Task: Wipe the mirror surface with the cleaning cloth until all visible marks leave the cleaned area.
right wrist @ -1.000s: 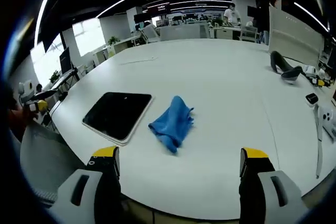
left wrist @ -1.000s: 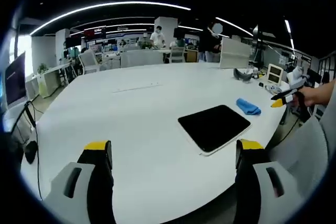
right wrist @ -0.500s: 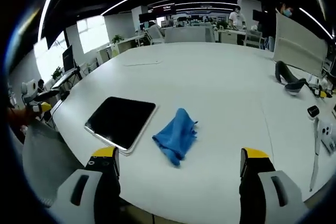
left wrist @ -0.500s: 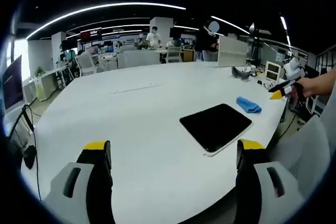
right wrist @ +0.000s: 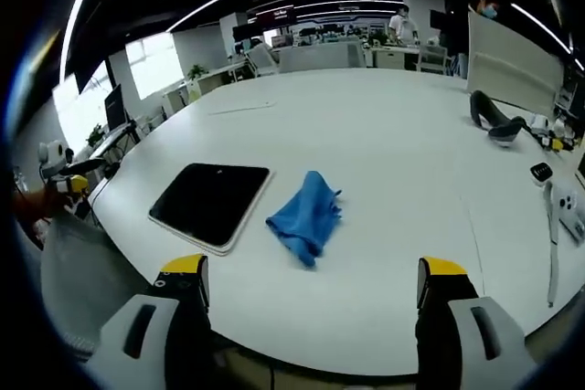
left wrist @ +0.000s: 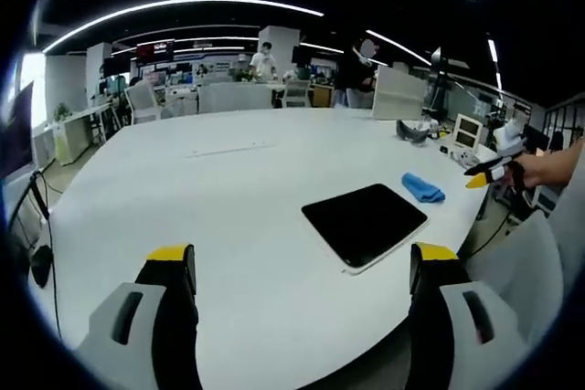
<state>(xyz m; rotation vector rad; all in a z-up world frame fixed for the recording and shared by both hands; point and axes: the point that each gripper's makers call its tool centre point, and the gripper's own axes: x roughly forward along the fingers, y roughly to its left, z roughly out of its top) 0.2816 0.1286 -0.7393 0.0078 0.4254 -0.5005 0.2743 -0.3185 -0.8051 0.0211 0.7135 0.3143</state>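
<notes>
Nothing on the white table (right wrist: 384,134) has moved; your 2 grippers, left gripper (left wrist: 302,267) and right gripper (right wrist: 311,276), stay spread wide and empty. Crumpled blue cleaning cloth (right wrist: 306,216) lies untouched beside the dark rectangular mirror (right wrist: 208,203), so wiping is not yet begun.

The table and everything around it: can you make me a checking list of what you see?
Surface: big white table, mostly bare.
Job's things: dark mirror lying flat near the table edge; blue cloth crumpled beside it, not touching it.
Clutter: black curved object and small white devices at the far side of the table.
Grippers: left gripper open, holding nothing; right gripper open, holding nothing, above the near table edge.
Cables: a dark cable beside the table in the left gripper view.
Surroundings: open office with desks, chairs, ceiling light strips, people standing far back.
</notes>
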